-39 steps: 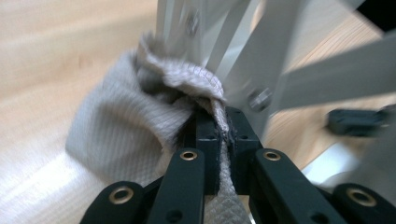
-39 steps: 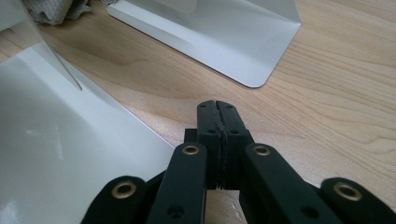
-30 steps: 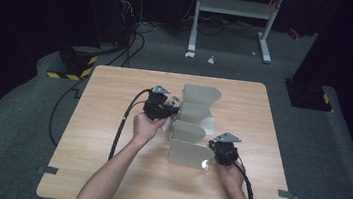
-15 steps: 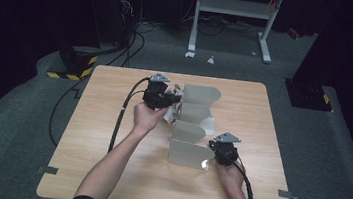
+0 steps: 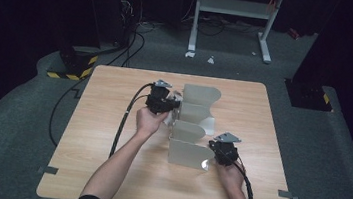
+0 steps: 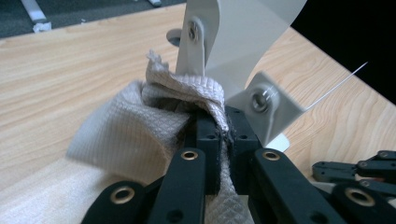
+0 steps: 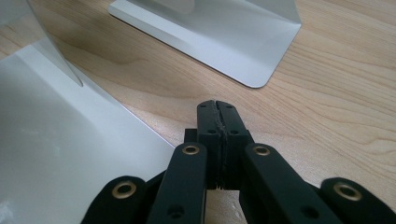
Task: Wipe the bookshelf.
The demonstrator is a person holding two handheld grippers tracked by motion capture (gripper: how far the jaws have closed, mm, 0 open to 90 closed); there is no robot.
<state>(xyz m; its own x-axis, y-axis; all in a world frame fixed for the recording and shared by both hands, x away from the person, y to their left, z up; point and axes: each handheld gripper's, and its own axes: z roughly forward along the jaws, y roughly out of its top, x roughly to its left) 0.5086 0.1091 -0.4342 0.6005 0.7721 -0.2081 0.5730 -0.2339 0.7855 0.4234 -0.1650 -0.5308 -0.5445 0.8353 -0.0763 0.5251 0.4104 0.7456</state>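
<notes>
The light wooden table (image 5: 111, 122) carries everything, with dark carpet and black cabling around it; its near edge is cut off at the bottom of the high view. On it stands a pale grey sheet-metal rack of curved upright plates (image 5: 193, 124), reaching from the table's middle toward the far side. In the left gripper view its curved plate runs out of the top of the picture, so its full shape cannot be made out there. In the right gripper view a flat grey base plate with a rounded corner (image 7: 219, 44) lies ahead, and a second grey plate is cut off at the left edge.

The left gripper (image 5: 162, 100) is beside the rack's far half, its jaws pressed together on a beige waffle-weave cloth (image 6: 154, 121). The cloth bunches over the jaw tips and lies against a riveted bracket of the rack, hiding what is behind it.

The right gripper (image 5: 224, 150) sits at the rack's near end, jaws pressed together with nothing between them, just over bare wood.
</notes>
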